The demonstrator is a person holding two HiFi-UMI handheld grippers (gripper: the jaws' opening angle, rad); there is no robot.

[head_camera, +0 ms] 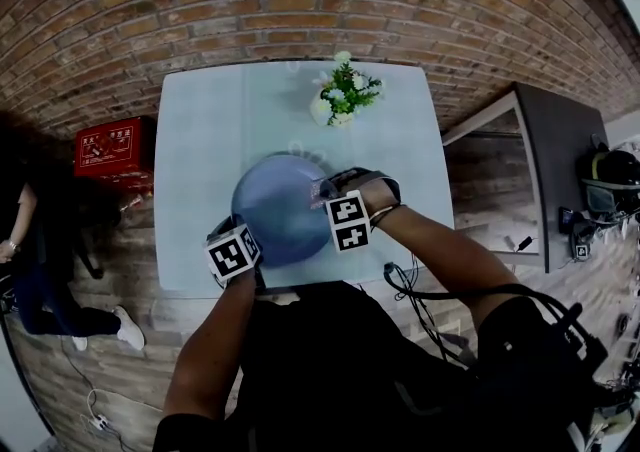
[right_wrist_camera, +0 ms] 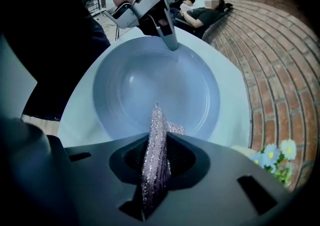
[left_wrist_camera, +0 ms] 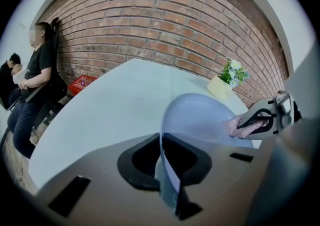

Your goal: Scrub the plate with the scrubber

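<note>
Blue plate [head_camera: 280, 208], where does it sit?

— On the table [head_camera: 200, 140], midway along and toward the near edge. The flowers [head_camera: 343, 92] stand behind it, near the far edge.

And your two claws?

— My left gripper [left_wrist_camera: 162, 157] is clamped on the plate's near-left rim, which stands edge-on between the jaws. My right gripper [right_wrist_camera: 156, 162] is closed on the scrubber [right_wrist_camera: 155, 140], a glittery pink pad pinched flat and sticking out past the tips.

Which way is the plate from that scrubber?

— Straight ahead and below. The pad's long axis points in over the right rim toward the bowl, and on toward my left gripper across the plate. So the right gripper is the one to scrub. I judge the stroke only needs to go down and forward, then sweep the bowl while the left one steadies the rim.

Is the pad touching?

— I cannot tell. In the right gripper view its tip lies over the inner slope near the rim, but contact is not clear. In the head view my grippers cover the scrubber and the gripped part of the rim. Whether the plate lies flat or is tipped up by the left gripper is also hard to make out.
</note>
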